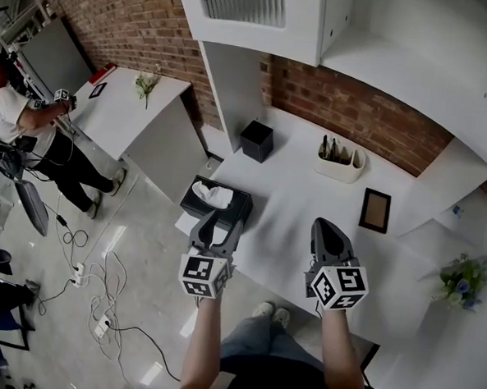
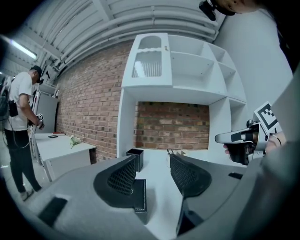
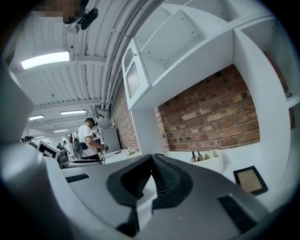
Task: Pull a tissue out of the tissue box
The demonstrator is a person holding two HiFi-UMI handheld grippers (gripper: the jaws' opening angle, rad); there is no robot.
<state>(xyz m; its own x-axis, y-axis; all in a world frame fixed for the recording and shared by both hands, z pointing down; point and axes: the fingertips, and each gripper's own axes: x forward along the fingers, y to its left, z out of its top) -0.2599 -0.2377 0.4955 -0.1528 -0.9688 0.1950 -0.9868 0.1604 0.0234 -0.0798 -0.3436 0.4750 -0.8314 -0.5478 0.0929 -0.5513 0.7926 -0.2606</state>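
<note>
A black tissue box [image 1: 218,203] sits at the near left corner of the white counter [image 1: 309,194], with a white tissue [image 1: 213,196] poking from its top. My left gripper [image 1: 225,221] hovers just in front of the box, jaws open and empty. In the left gripper view the gripper [image 2: 153,159] shows a wide gap, and a black edge of the box [image 2: 139,200] lies under the left jaw. My right gripper [image 1: 325,227] hangs over the counter to the right of the box. Its jaws meet at the tips [image 3: 151,160], holding nothing.
On the counter stand a black square container [image 1: 256,140], a white holder with utensils [image 1: 341,163] and a dark picture frame [image 1: 375,210]. Flowers [image 1: 460,281] sit on the right. A person [image 1: 25,127] stands by a white desk [image 1: 129,109]; cables [image 1: 82,270] lie on the floor.
</note>
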